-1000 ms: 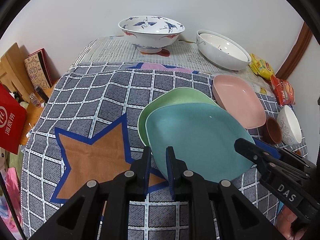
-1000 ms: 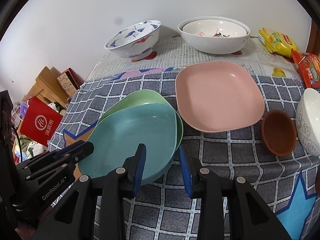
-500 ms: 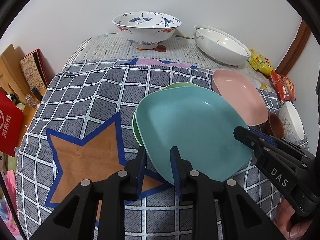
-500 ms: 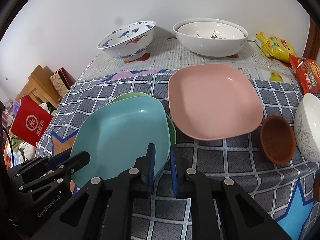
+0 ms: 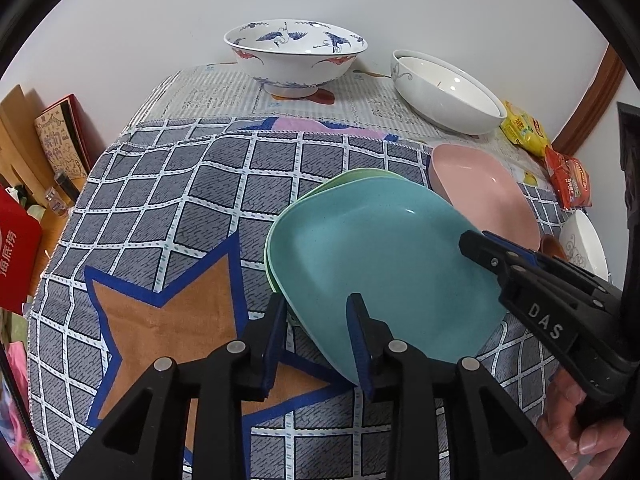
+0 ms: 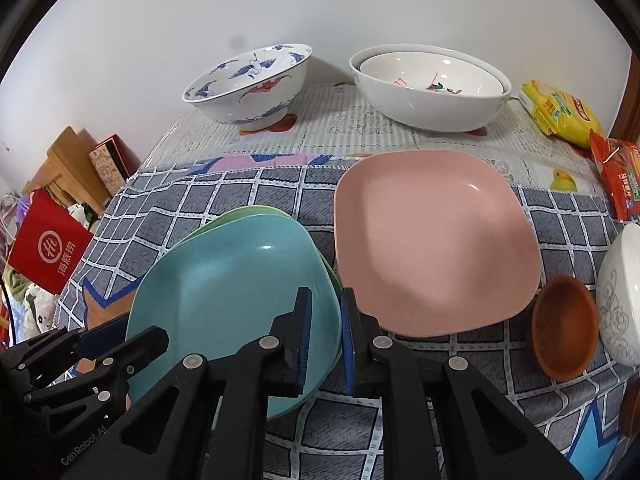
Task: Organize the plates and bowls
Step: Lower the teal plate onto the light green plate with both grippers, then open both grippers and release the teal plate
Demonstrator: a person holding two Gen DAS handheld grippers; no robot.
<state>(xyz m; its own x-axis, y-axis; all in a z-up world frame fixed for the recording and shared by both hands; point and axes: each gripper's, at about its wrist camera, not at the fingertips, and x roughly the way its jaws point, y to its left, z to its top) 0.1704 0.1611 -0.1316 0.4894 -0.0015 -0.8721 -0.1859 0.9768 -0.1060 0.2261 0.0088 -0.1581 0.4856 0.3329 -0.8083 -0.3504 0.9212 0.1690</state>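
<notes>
A teal plate [image 5: 384,264] lies stacked on a green plate [image 5: 360,176] on the checked cloth; both also show in the right wrist view, teal plate [image 6: 236,288], green plate [image 6: 256,211]. My left gripper [image 5: 316,312] is open, its jaws either side of the teal plate's near-left rim. My right gripper [image 6: 325,312] is shut on the teal plate's right rim; it also shows in the left wrist view [image 5: 476,246]. A pink plate [image 6: 432,236] lies to the right.
A blue-crane bowl [image 6: 252,80] and nested white bowls [image 6: 432,84] stand at the back. A small brown bowl [image 6: 564,324] and a white patterned bowl [image 6: 620,292] sit at the right. Snack packets [image 6: 560,112] lie at the back right. The table's left edge drops to clutter.
The right gripper closed on the teal plate's rim. The left gripper's jaws opened wider. The teal plate slid further over the green plate.
</notes>
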